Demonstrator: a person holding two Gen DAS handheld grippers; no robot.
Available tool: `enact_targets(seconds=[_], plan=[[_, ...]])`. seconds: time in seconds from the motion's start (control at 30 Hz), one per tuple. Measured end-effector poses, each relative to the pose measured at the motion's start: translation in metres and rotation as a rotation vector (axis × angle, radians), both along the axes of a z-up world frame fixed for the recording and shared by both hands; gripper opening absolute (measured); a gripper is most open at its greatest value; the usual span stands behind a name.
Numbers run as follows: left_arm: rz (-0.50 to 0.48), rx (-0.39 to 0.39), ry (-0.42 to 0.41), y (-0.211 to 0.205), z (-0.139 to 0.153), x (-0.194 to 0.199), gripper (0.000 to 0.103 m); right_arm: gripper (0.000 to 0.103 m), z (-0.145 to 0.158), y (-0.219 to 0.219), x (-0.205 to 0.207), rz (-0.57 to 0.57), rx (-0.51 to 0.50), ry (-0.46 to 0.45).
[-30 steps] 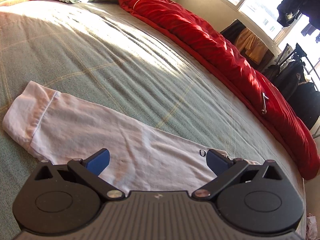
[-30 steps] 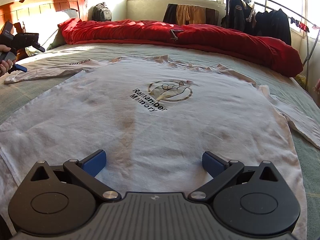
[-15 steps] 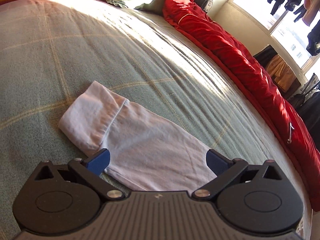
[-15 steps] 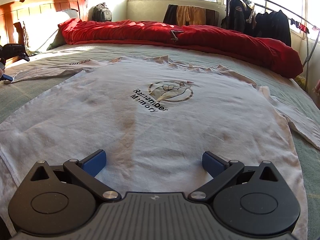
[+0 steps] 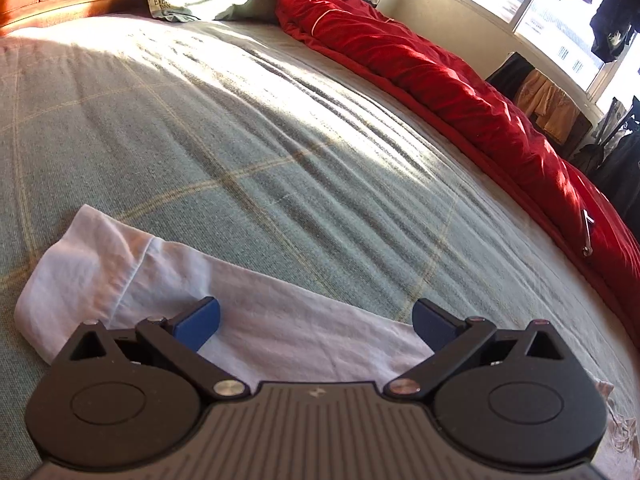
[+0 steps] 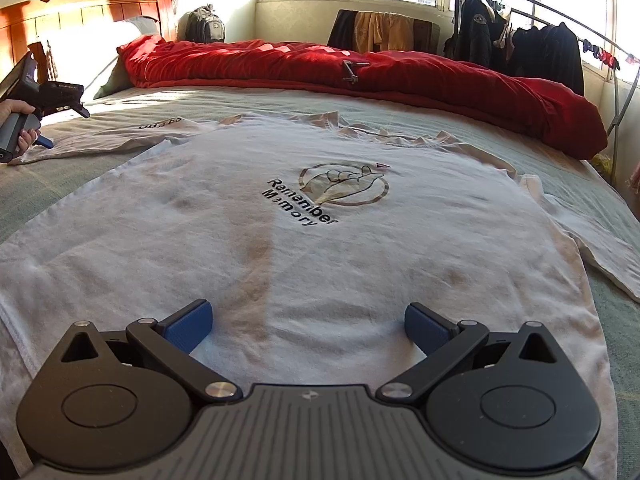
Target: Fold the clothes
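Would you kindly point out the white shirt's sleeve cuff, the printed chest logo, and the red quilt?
white sleeve cuff (image 5: 76, 264), left wrist view, middle of the cuff band
printed chest logo (image 6: 344, 183), right wrist view, centre of the circle
red quilt (image 6: 440, 76), right wrist view, its upper folds

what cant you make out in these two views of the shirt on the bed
- Left wrist view: the sleeve runs under the left gripper; its join to the body is hidden.
- Right wrist view: the shirt hem is covered by the right gripper.
- Right wrist view: the other sleeve is cut off by the right edge.
- Sleeve print: too small to read.
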State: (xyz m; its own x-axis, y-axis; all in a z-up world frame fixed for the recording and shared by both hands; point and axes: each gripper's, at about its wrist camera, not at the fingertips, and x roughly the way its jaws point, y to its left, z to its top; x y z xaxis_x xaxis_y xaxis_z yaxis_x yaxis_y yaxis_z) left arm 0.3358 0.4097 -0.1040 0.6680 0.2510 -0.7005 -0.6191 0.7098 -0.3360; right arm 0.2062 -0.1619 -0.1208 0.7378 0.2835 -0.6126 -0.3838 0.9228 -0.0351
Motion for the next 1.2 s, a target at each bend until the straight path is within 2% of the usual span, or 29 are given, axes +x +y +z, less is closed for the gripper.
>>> enact_targets(seconds=[0.1,0.17,0.3,0.37,0.53,0.57,0.7,0.9,1.2], plan=[[0.06,0.027,0.02,0.007,0.001,-0.002,0.102,0.103,-0.001,0.001,0.001,0.0,0.001,-0.005],[0.061,0.037,0.022,0.003,0.007,-0.002,0.102,0.103,-0.002,0.001,0.001,-0.001,0.002,-0.009],[-0.064,0.041,0.02,-0.029,0.02,0.004,0.102,0.103,-0.002,0.001,0.0,-0.002,0.001,-0.015],[-0.159,0.057,0.043,-0.055,0.025,0.013,0.102,0.103,-0.002,0.001,-0.001,-0.002,0.0,-0.018],[-0.305,0.266,0.23,-0.12,0.024,0.043,0.102,0.103,-0.002,0.0,-0.002,-0.003,0.0,-0.018],[-0.31,0.288,0.25,-0.126,0.021,0.047,0.102,0.103,-0.001,0.0,-0.002,-0.003,0.0,-0.016],[-0.298,0.254,0.26,-0.124,0.007,0.058,0.102,0.103,-0.002,0.0,-0.001,-0.002,0.0,-0.014],[-0.271,0.273,0.259,-0.117,-0.005,0.06,0.102,0.103,-0.002,0.0,-0.001,-0.001,0.001,-0.009],[-0.326,0.353,0.273,-0.128,-0.001,0.012,0.103,0.103,-0.001,0.001,-0.002,-0.004,-0.004,-0.01]])
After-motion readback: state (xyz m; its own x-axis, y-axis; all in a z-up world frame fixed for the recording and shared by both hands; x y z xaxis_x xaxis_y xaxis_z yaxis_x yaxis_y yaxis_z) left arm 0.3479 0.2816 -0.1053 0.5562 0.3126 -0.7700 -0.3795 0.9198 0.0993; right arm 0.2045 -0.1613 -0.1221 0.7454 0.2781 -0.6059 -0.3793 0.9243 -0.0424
